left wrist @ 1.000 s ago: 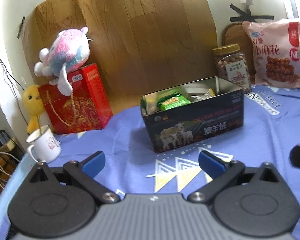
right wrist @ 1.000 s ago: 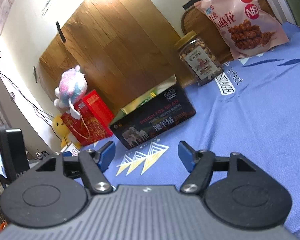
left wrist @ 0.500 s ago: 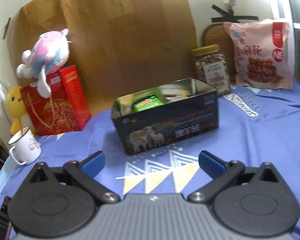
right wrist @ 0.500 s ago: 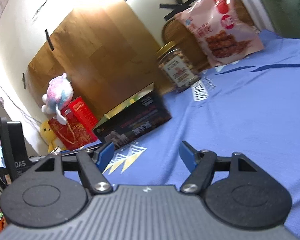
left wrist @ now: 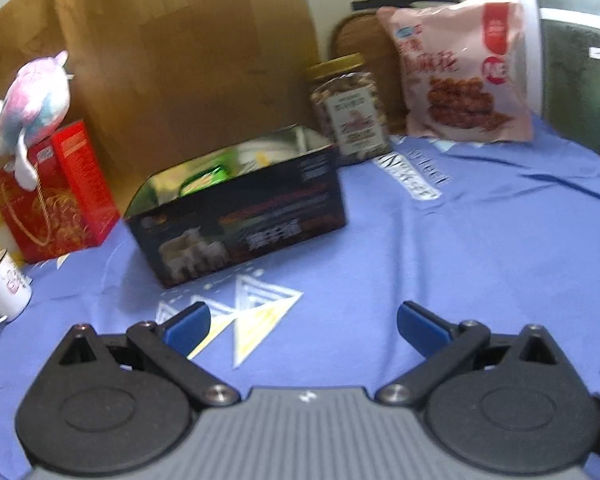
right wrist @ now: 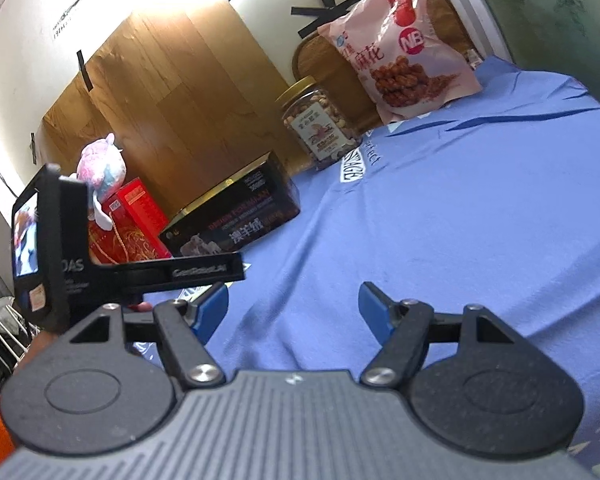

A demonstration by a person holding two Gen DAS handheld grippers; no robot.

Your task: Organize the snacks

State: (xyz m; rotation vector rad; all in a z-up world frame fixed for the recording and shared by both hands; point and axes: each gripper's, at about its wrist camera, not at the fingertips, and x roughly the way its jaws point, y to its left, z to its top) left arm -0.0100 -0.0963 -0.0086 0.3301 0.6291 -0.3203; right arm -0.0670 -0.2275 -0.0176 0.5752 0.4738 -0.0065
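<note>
2 low wrist views (fisheye), facing wall, sharing tin box (left wrist: 236, 216)

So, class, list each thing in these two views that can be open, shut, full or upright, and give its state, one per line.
left gripper: open, empty
right gripper: open, empty
black tin: lid off, packets inside
nut jar: upright, lid on, full
pink snack bag: upright, sealed
white mug: upright
</note>
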